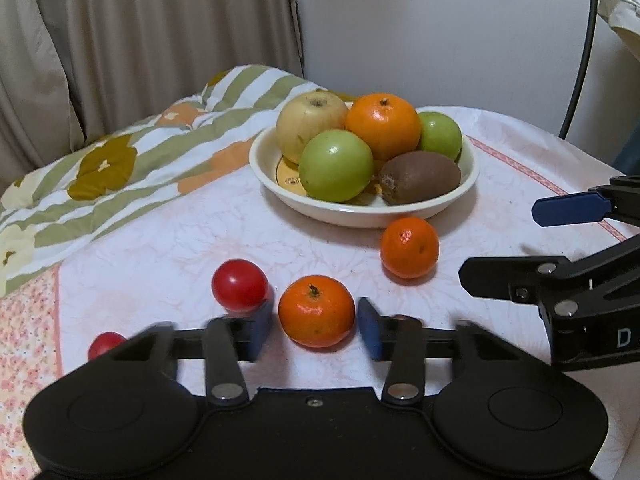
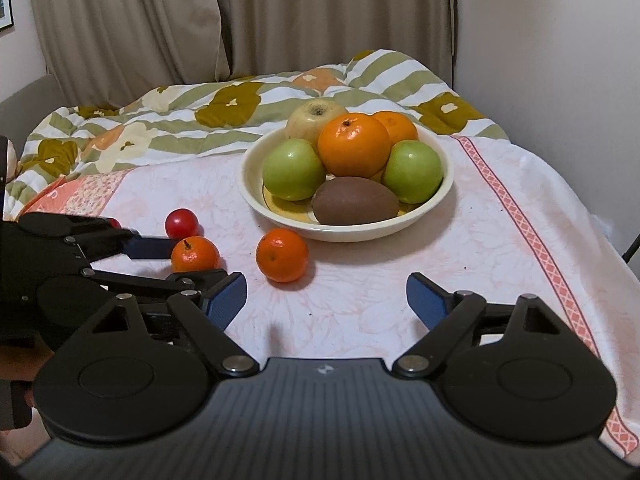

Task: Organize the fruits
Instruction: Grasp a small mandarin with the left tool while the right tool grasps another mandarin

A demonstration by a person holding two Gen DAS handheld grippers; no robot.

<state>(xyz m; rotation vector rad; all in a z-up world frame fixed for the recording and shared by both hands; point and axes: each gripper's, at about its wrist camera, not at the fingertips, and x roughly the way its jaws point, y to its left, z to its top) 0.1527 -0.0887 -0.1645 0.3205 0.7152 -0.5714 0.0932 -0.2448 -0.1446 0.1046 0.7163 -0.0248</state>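
Note:
A cream bowl (image 1: 362,218) (image 2: 280,220) holds two green apples, a yellow apple, a big orange and a kiwi. On the cloth in front lie a mandarin (image 1: 316,311) (image 2: 195,255), a second mandarin (image 1: 409,247) (image 2: 282,255), a red tomato (image 1: 239,285) (image 2: 181,223) and another small red fruit (image 1: 105,345). My left gripper (image 1: 316,330) (image 2: 184,268) is open with its blue pads on either side of the near mandarin, small gaps showing. My right gripper (image 2: 326,302) (image 1: 516,240) is open and empty, right of the second mandarin.
A pink-and-white tablecloth (image 2: 400,280) covers the table. A green-striped flowered quilt (image 1: 120,168) (image 2: 200,120) is bunched at the back left. Curtains (image 2: 200,20) and a white wall (image 1: 440,40) stand behind. A black cable (image 1: 584,60) hangs at the right.

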